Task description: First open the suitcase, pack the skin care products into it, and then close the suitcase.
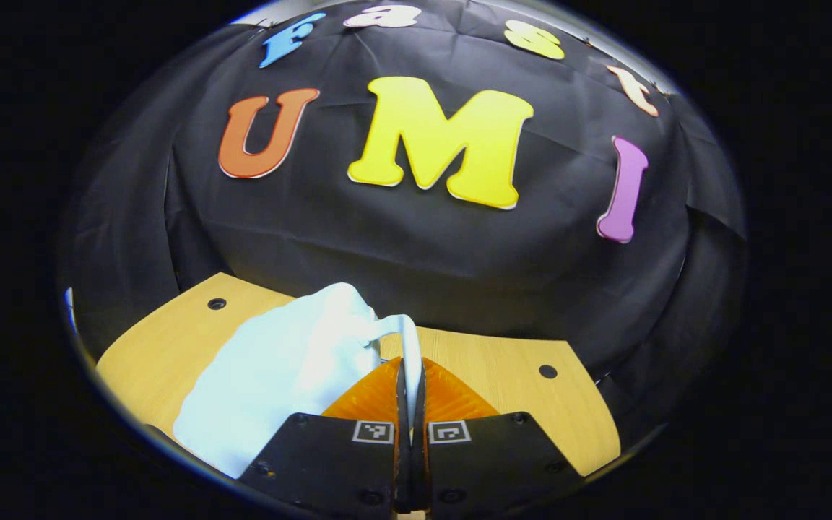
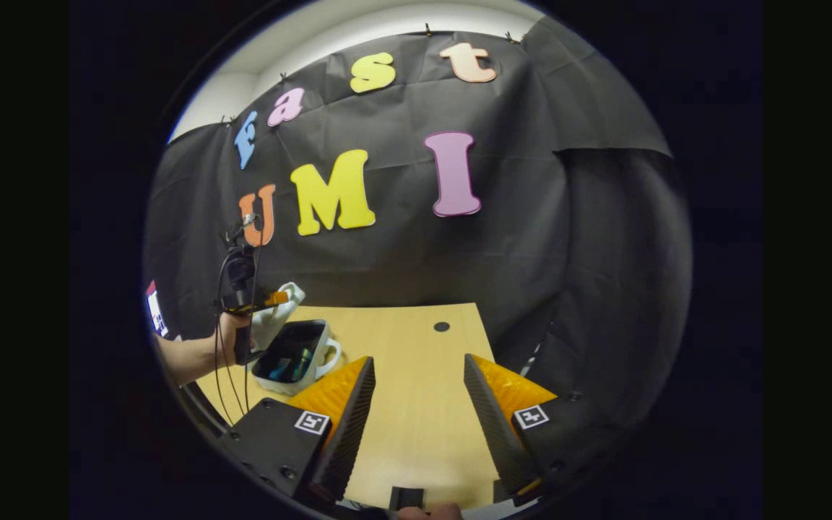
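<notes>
Left gripper is pinching the white suitcase's raised lid by its handle; right gripper is hovering, fingers apart, over the wooden table.

Left claw orange ribbed fingers, black housings, square markers, screws, right claw alike, dangling black cables

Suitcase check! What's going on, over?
Left gripper shut on suitcase lid, lifting. Right gripper open, empty, above table. Suitcase open, products inside. Nothing blocking.
</notes>
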Motion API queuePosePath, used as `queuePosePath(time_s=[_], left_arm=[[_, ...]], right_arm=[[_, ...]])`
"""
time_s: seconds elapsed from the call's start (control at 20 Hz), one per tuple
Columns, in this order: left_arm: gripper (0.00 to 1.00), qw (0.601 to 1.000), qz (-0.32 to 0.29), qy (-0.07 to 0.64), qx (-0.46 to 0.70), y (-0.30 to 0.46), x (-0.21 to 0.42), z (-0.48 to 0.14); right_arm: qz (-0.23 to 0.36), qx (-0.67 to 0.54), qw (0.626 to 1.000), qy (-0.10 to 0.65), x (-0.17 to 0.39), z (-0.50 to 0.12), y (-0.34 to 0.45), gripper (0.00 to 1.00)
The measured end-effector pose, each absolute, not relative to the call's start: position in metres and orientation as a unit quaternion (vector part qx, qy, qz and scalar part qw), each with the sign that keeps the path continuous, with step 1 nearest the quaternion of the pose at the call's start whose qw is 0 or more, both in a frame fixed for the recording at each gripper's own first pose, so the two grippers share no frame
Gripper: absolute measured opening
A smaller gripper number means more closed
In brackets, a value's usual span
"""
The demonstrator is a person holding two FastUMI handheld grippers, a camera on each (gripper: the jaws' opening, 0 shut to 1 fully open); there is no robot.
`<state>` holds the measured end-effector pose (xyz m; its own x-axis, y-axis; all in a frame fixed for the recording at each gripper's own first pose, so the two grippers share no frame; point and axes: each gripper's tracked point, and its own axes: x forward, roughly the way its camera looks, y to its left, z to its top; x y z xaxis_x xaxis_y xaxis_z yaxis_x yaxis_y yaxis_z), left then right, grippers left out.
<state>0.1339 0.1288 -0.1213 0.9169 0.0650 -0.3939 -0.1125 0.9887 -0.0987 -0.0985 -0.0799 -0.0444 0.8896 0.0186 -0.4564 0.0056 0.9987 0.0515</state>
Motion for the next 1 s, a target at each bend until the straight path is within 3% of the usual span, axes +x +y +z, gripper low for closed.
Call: queuePosePath(time_s=[0.4,0.7,0.85,0.9,0.95,1.0], left_arm=[[0.04,0.963,0.016,0.267,0.011,0.082,0.147,-0.226],[0.04,0.958,0.023,0.278,0.072,0.069,0.148,-0.249],[0.08,0.957,0.023,0.269,0.106,0.065,0.149,-0.254],[0.08,0.957,0.019,0.269,0.105,0.063,0.148,-0.254],[0.11,0.958,0.008,0.269,0.096,0.059,0.148,-0.255],[0.23,0.960,-0.001,0.269,0.075,0.052,0.147,-0.256]], right_arm=[[-0.017,0.010,0.968,0.251,-0.105,-0.044,-0.095,0.74],[-0.016,0.010,0.966,0.257,-0.101,-0.047,-0.092,0.75],[-0.015,0.009,0.967,0.255,-0.098,-0.046,-0.092,0.70],[-0.015,0.009,0.967,0.254,-0.097,-0.046,-0.092,0.75],[-0.013,0.012,0.967,0.253,-0.096,-0.047,-0.091,0.70],[-0.011,0.017,0.967,0.253,-0.094,-0.048,-0.090,0.74]])
